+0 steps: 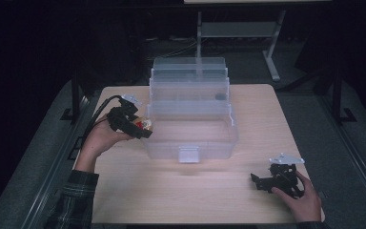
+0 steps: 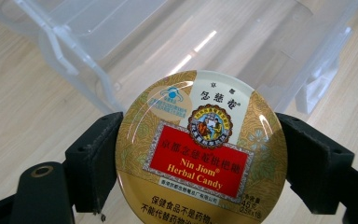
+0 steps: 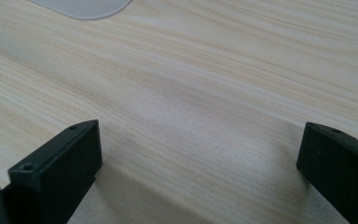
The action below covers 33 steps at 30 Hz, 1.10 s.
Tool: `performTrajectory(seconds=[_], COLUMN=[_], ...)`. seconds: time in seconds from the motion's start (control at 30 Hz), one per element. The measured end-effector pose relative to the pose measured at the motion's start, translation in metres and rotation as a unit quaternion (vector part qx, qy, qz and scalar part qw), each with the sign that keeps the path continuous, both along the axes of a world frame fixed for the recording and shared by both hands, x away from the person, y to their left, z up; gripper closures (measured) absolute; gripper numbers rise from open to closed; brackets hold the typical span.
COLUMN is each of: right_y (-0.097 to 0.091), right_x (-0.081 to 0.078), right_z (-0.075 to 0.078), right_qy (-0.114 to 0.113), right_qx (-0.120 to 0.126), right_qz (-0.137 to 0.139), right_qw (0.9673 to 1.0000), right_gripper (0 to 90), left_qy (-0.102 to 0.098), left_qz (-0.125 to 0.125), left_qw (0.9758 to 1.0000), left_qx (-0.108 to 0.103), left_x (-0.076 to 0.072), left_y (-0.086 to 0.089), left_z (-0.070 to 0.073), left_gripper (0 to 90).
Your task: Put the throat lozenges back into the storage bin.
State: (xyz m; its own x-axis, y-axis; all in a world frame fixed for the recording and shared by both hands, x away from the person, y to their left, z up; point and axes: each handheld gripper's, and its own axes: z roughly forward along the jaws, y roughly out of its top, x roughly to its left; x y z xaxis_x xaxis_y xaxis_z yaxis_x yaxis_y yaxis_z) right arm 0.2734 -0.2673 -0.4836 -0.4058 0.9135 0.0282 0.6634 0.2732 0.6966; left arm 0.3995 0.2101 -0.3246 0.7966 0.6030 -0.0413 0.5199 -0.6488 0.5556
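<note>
A round gold candy tin [image 2: 200, 149] with a red "Nin Jiom Herbal Candy" label sits clamped between the two black jaws of my left gripper [image 2: 200, 158]. From above, that left gripper [image 1: 140, 128] hovers at the left wall of a clear plastic tiered box [image 1: 190, 119], and the tin [image 1: 144, 124] shows as a small red and gold spot at its tip. My right gripper [image 1: 262, 181] rests low over the table's near right corner, jaws wide apart with only bare wood between them [image 3: 200, 154].
The clear box stands open in the middle of the light wooden table [image 1: 171, 191], with its stepped trays rising toward the back and a latch [image 1: 189, 154] at its front. Its transparent wall [image 2: 98, 70] is close ahead of the tin. Dark floor surrounds the table.
</note>
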Motion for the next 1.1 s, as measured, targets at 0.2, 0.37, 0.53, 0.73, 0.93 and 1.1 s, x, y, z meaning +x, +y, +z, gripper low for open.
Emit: performTrajectory(seconds=[0.2, 0.37, 0.53, 0.73, 0.93, 1.1], right_y=[0.000, 0.000, 0.000, 0.000, 0.000, 0.000], right_x=[0.000, 0.000, 0.000, 0.000, 0.000, 0.000], right_z=[0.000, 0.000, 0.000, 0.000, 0.000, 0.000], right_qy=[0.000, 0.000, 0.000, 0.000, 0.000, 0.000], right_qx=[0.000, 0.000, 0.000, 0.000, 0.000, 0.000], right_qz=[0.000, 0.000, 0.000, 0.000, 0.000, 0.000], right_qw=[1.0000, 1.0000, 1.0000, 1.0000, 1.0000, 1.0000], right_gripper=[0.0, 0.0, 0.0, 0.0, 0.0, 0.0], left_qy=[0.000, 0.002, 0.005, 0.006, 0.008, 0.011], left_qz=[-0.008, -0.016, -0.019, -0.024, -0.028, -0.028], left_qw=[1.0000, 0.9999, 0.9997, 0.9996, 0.9994, 0.9992], left_qx=[0.004, 0.007, 0.011, 0.015, 0.019, 0.026], left_x=[0.004, 0.007, 0.010, 0.013, 0.015, 0.017], left_y=[-0.010, -0.017, -0.022, -0.027, -0.030, -0.031], left_z=[-0.002, -0.006, -0.010, -0.017, -0.024, -0.028], left_gripper=[19.5, 19.5, 19.5, 19.5, 19.5, 19.5])
